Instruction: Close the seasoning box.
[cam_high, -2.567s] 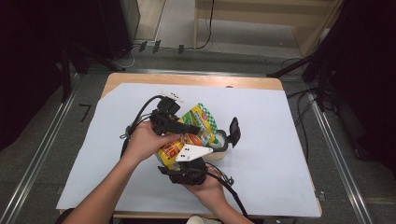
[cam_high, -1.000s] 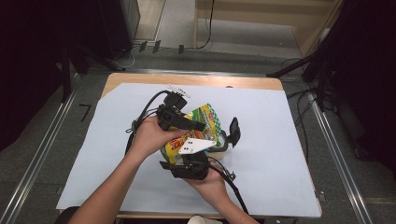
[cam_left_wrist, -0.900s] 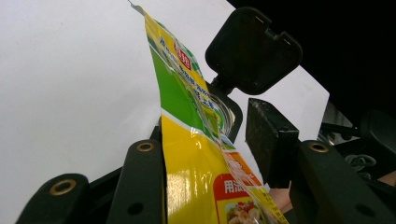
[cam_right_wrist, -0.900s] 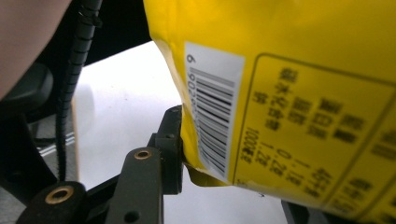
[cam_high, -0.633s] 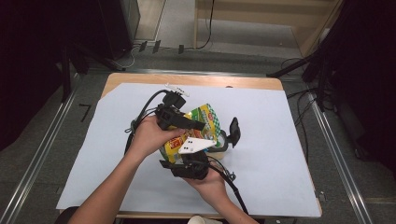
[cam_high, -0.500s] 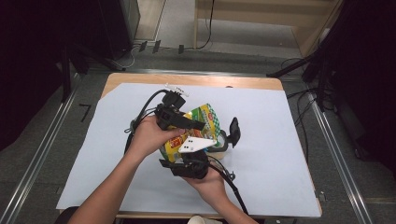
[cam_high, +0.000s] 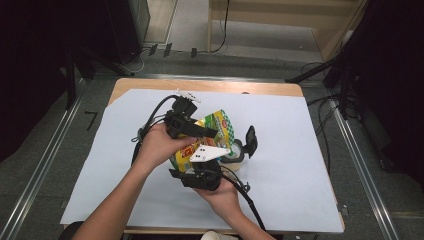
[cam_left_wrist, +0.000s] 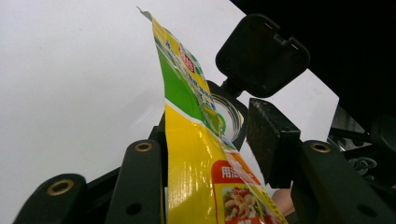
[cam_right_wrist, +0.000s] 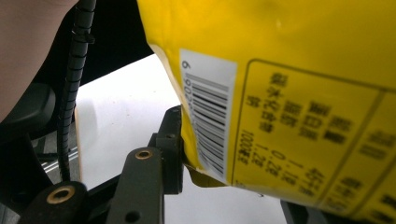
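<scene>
Since yellow snack bag looks light, crinkly, slippery: you pinch flat edges. Left gripper jaws straddle bag, grip unclear; right gripper likewise.

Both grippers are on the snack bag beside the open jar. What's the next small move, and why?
Probably tip the bag a little further toward the jar. The left gripper has the bag's upper edge between its jaws, the right gripper its barcode end, and the jar's open mouth and flipped-up lid sit just beyond.
</scene>
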